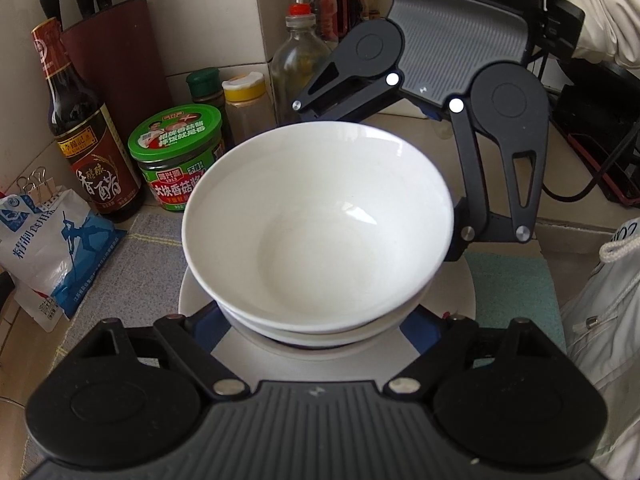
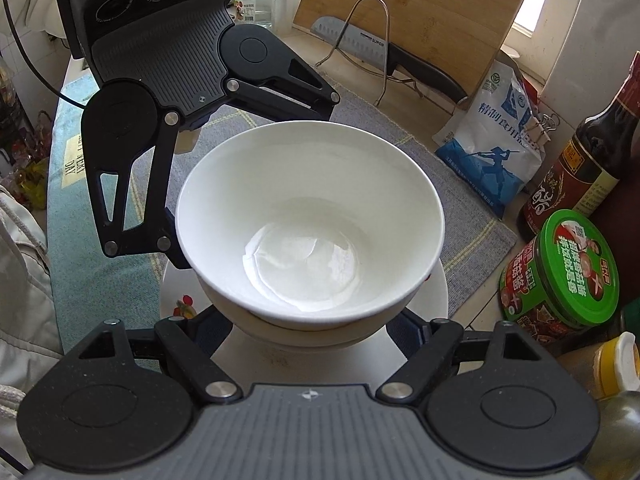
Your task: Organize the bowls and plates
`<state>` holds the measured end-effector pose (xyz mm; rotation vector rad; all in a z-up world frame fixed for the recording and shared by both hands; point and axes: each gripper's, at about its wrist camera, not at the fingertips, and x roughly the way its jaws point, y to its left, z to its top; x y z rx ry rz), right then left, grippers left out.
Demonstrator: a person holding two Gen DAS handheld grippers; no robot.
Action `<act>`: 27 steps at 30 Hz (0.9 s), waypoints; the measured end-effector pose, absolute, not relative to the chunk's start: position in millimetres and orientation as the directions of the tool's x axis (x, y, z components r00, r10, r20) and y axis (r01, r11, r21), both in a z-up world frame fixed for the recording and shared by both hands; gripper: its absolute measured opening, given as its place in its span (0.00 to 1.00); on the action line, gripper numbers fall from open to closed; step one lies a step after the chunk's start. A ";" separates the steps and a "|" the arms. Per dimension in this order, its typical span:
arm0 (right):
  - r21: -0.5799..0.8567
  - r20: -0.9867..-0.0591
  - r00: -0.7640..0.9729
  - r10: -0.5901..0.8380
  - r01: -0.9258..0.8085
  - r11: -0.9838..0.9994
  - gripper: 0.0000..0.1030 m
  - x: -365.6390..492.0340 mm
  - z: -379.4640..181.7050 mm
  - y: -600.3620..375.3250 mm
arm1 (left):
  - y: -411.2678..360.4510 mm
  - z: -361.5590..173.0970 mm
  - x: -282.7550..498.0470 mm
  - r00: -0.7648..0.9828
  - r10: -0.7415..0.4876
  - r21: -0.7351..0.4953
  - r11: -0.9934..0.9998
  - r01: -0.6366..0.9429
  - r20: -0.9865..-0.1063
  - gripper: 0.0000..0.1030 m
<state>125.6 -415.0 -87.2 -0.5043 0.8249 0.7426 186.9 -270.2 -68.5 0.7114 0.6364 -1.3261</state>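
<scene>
Two white bowls sit nested, the top bowl inside a lower bowl. They stand on a white plate with a small flower print at its rim. My left gripper reaches in from the near side, its blue pads against the lower bowl's sides. My right gripper holds the same stack from the opposite side, pads flanking the lower bowl. Each wrist view shows the other gripper's fingers wrapped around the far side, with their tips hidden behind the bowls.
A vinegar bottle, a green-lidded jar, a salt bag, a knife block and an oil bottle crowd one side. A cutting board and a cleaver stand behind. The plate rests on a grey mat. A person's pale jacket is close.
</scene>
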 end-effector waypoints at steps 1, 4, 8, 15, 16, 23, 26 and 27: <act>-0.116 -0.799 0.458 0.391 -0.754 0.646 0.84 125.9 -87.4 -415.4 | -270.1 -68.6 187.2 0.138 -0.631 0.096 0.101 0.990 -0.764 0.87; -0.117 -0.797 0.460 0.392 -0.754 0.646 0.84 125.5 -87.1 -415.5 | -268.9 -68.9 187.9 0.136 -0.634 0.086 0.109 0.990 -0.762 0.87; -0.127 -0.793 0.468 0.390 -0.753 0.646 0.84 123.8 -87.2 -414.4 | -267.4 -69.8 190.8 0.129 -0.635 0.074 0.112 0.991 -0.762 0.87; -0.095 -0.779 0.470 0.415 -0.742 0.663 0.96 122.6 -87.1 -416.5 | -263.2 -70.2 185.2 0.181 -0.642 0.120 0.138 0.983 -0.745 0.95; -0.101 -0.780 0.474 0.410 -0.741 0.664 0.97 122.1 -87.4 -415.4 | -261.7 -70.0 184.6 0.188 -0.643 0.121 0.147 0.982 -0.743 0.96; -0.148 -0.781 0.529 0.333 -0.675 0.723 0.99 110.1 -84.0 -408.9 | -239.5 -61.8 173.4 0.256 -0.671 0.154 0.209 0.966 -0.696 0.96; -0.186 -0.765 0.588 0.264 -0.593 0.784 0.99 97.3 -73.8 -404.5 | -225.6 -52.4 166.1 0.293 -0.695 0.150 0.260 0.954 -0.657 0.96; -0.198 -0.759 0.608 0.234 -0.558 0.806 1.00 92.8 -70.3 -402.1 | -221.5 -49.0 162.9 0.305 -0.703 0.143 0.281 0.949 -0.642 0.96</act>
